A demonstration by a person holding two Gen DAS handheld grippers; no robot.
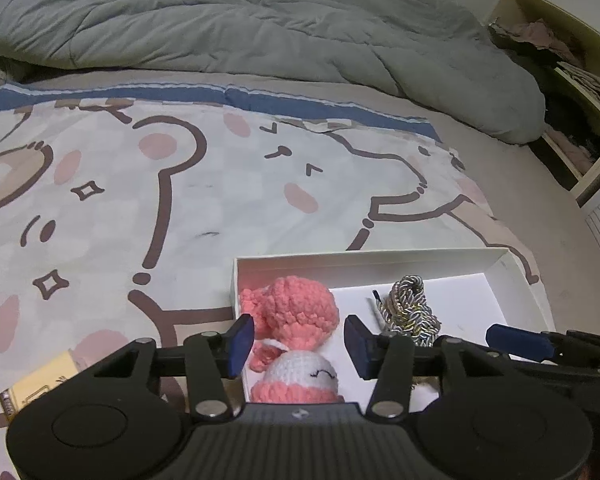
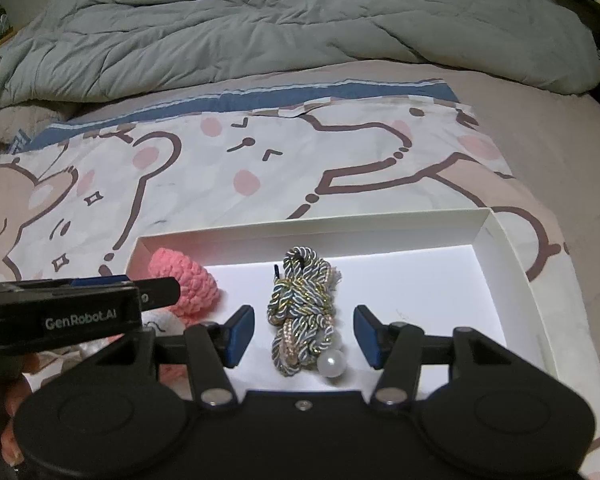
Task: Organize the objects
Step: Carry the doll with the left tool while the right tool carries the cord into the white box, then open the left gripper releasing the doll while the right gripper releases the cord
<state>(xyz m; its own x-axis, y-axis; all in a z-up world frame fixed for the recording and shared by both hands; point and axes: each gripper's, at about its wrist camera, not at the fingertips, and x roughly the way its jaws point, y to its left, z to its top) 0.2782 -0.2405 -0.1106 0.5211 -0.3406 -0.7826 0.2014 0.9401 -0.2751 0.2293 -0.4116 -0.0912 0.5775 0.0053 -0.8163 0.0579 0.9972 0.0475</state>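
The white box's (image 2: 512, 264) right half lies free; crochet doll (image 1: 296, 312) and cord bundle (image 2: 302, 312) crowd its left.

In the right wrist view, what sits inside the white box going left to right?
Pink crocheted toy → braided cord bundle → white pearl bead → bare floor of the white box.

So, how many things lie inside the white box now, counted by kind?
Crocheted pink and white toy: 1
Braided cord bundle: 1
Pearl bead beside the cord: 1
Total in the white box: 3
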